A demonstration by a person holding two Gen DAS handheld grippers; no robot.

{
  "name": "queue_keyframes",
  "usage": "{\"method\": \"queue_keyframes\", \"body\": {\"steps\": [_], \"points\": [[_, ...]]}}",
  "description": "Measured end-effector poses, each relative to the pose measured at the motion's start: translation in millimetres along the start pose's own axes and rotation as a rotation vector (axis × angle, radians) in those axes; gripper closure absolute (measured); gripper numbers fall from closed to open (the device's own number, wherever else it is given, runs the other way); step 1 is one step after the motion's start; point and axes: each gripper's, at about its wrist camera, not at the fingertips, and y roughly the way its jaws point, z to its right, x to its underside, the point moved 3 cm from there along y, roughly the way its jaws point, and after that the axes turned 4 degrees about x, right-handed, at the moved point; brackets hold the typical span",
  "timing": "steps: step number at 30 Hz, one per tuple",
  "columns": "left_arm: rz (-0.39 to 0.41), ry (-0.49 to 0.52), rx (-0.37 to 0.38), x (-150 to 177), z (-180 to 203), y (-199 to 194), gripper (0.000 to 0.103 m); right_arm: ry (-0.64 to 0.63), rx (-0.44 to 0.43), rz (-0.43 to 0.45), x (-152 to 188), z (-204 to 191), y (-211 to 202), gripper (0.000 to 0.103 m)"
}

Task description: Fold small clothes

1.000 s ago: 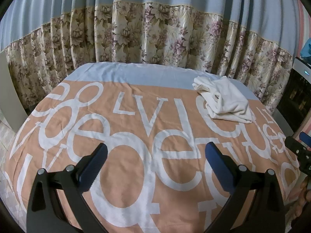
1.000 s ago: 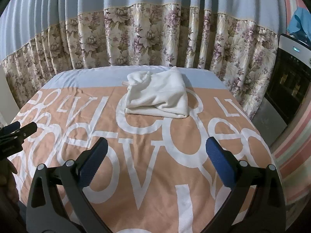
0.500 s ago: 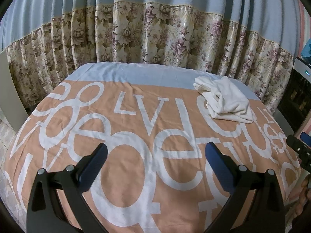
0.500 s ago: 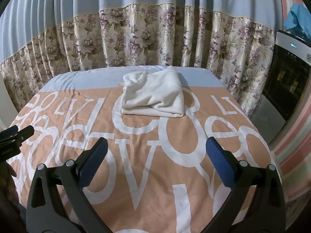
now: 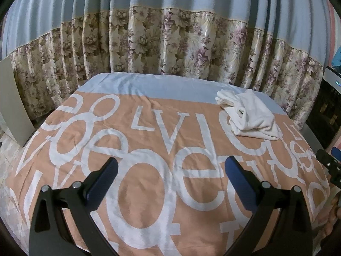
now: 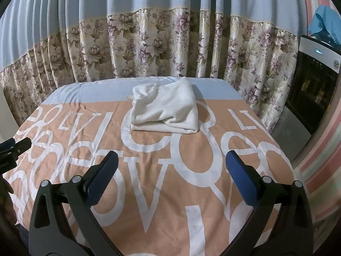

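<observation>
Hovering low over the near end of the orange lettered bedspread (image 6: 170, 192), right gripper (image 6: 171, 170) with jaws spread wide and gripping nothing; left gripper (image 5: 170, 170) likewise gaping and empty. Lying farther off, toward the far end of the spread, well apart from both tools: white garment (image 6: 165, 113), bundled in loose layers, seemingly folded already or awaiting a neater fold. Approaching well probably meaning coming in low, pinching one clean outer edge rather than the whole heap, keeping layers from dragging. Beyond, hanging close behind the bed, floral curtain (image 6: 149, 47). Remaining unclear: garment type, sleeves, hems tucked underneath, and any further clothes outside the views.
</observation>
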Motion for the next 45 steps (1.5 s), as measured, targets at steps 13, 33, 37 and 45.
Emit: {"method": "queue_keyframes", "body": {"steps": [13, 33, 37, 45], "points": [[-0.004, 0.010, -0.002, 1.5, -3.8, -2.6, 0.002, -0.006, 0.008, -0.003, 2.3, -1.7, -0.7, 0.003], [0.012, 0.052, 0.014, -6.7, 14.8, -7.0, 0.002, -0.023, 0.010, -0.011, 4.9, -3.0, 4.3, 0.003], [0.046, 0.047, 0.022, -9.6, 14.2, -11.7, 0.002, -0.024, 0.008, -0.014, 4.9, -3.1, 5.2, 0.003], [0.078, 0.067, -0.015, -10.8, 13.9, -13.8, 0.002, -0.025, 0.007, -0.017, 4.7, -2.0, 6.5, 0.003]]}}
